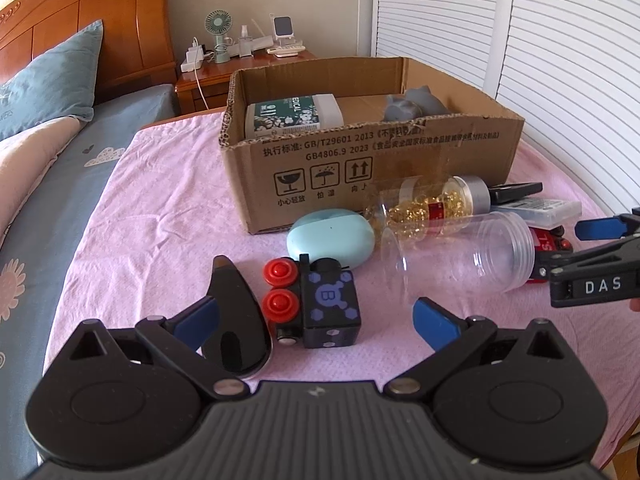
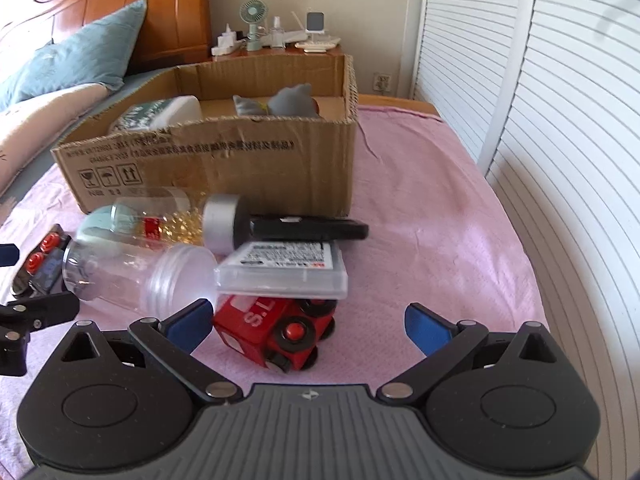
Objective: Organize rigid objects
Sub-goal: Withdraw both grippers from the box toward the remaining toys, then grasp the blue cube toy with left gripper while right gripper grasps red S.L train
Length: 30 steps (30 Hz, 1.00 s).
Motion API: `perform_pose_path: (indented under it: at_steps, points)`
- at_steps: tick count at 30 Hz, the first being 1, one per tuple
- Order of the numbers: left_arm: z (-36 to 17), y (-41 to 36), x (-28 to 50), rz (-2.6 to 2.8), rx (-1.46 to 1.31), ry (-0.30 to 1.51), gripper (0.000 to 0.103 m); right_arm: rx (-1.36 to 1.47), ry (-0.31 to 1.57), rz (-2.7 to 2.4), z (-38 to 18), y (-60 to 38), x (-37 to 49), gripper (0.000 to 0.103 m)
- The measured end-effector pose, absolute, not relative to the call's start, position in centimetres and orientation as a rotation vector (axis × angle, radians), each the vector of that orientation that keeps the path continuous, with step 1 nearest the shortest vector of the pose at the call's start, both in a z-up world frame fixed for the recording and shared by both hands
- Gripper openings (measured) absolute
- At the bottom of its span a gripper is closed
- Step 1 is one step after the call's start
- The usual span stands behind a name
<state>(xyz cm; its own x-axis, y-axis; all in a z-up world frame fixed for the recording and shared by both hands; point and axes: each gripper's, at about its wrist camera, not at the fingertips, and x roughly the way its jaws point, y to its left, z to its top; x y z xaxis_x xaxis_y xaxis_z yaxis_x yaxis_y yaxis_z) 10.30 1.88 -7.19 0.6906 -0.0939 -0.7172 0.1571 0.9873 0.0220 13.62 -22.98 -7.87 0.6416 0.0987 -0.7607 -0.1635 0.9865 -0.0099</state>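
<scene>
Left tongs (image 1: 316, 316) and right tongs (image 2: 308, 324) released, clutter beside cardboard box (image 2: 224, 168), bare pink cloth (image 2: 440, 220) rightward.

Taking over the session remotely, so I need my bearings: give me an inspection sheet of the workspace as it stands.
Surface: pink cloth, wrinkled, over a table beside a bed.
Job's things: cardboard box open, already holding a white bottle and a grey figure. On the cloth outside it: black toy block, black oval case, teal case, capsule bottle and empty clear jar both on their sides, red toy car, clear flat box, black remote.
Clutter: nothing seen beyond these.
Grippers: left gripper open; right gripper open, red toy car between its fingers.
Cables: white cord at the nightstand only.
Surroundings: wooden headboard, blue pillow, louvred doors.
</scene>
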Motion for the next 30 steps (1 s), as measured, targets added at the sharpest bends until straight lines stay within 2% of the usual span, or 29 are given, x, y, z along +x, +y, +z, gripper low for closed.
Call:
perform_pose_path:
  at_steps: [7, 11, 18, 19, 21, 26, 30]
  points:
    - [-7.4, 1.8, 10.0, -0.149, 0.099, 0.774, 0.099, -0.093, 0.873, 0.117, -8.6, -25.0, 12.4, 0.103]
    - [-7.1, 2.0, 9.2, -0.161, 0.120, 0.756, 0.082, -0.089, 0.867, 0.114, -8.6, -25.3, 12.0, 0.103]
    - [-6.8, 2.8, 9.7, -0.146, 0.087, 0.741, 0.077, -0.087, 0.863, 0.118, -8.7, -25.0, 12.1, 0.103]
    - [-7.0, 2.6, 9.8, -0.145, 0.091, 0.742, 0.075, -0.087, 0.863, 0.117, -8.7, -24.9, 12.1, 0.103]
    - [-7.3, 2.2, 10.1, -0.153, 0.097, 0.741, 0.063, -0.088, 0.862, 0.118, -8.7, -24.9, 12.0, 0.103]
    - [-7.8, 1.9, 10.9, -0.149, 0.093, 0.736, 0.061, -0.107, 0.842, 0.125, -8.7, -24.9, 11.6, 0.103]
    - [-8.1, 1.8, 11.4, -0.150, 0.085, 0.747, 0.050, -0.132, 0.825, 0.144, -8.7, -24.6, 11.3, 0.103]
